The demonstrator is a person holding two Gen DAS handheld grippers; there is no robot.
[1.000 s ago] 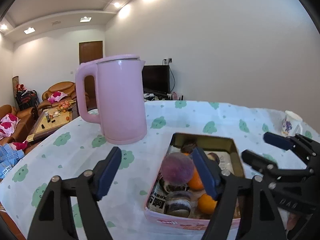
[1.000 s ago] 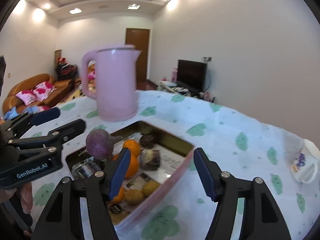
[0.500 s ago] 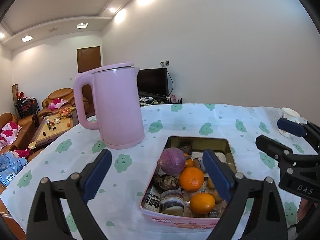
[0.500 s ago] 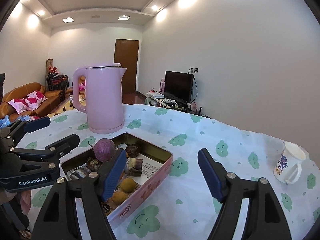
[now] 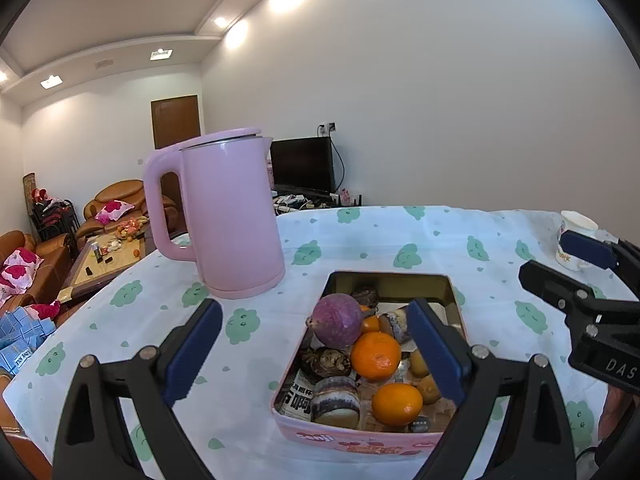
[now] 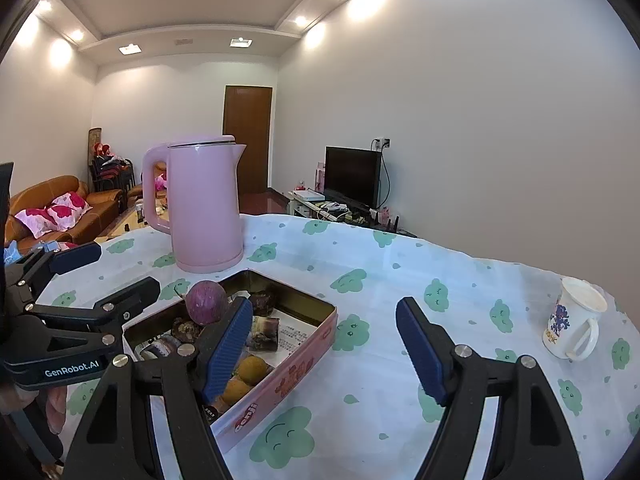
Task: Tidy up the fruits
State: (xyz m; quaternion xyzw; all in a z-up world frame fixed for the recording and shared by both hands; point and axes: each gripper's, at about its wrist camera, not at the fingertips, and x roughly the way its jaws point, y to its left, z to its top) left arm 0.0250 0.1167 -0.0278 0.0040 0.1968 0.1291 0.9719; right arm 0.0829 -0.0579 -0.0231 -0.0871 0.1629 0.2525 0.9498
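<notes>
Worktop (image 5: 400,232): lying ahead of my grippers, carrying everything.
Kettle (image 5: 228,216): standing ahead-left.
Tin (image 5: 352,438): sitting just ahead, corralling fruits; purple fruit (image 5: 337,320) topping the pile, oranges (image 5: 375,355) beside it, lower items lying half-hidden.
Left gripper (image 5: 314,354), right gripper (image 6: 324,350): both hanging spread, jaws just been widening, gripping nothing.

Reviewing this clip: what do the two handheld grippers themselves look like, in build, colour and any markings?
Both are matte black plastic frames with silver screws at the joints and two fingers tipped with ribbed dark blue pads. The left gripper carries white lettering "GenRobot.AI" on its side, seen from the right wrist camera. The right gripper shows white letters "DAS" on its body, the rest cut off. No cables or sleeves are visible.
</notes>
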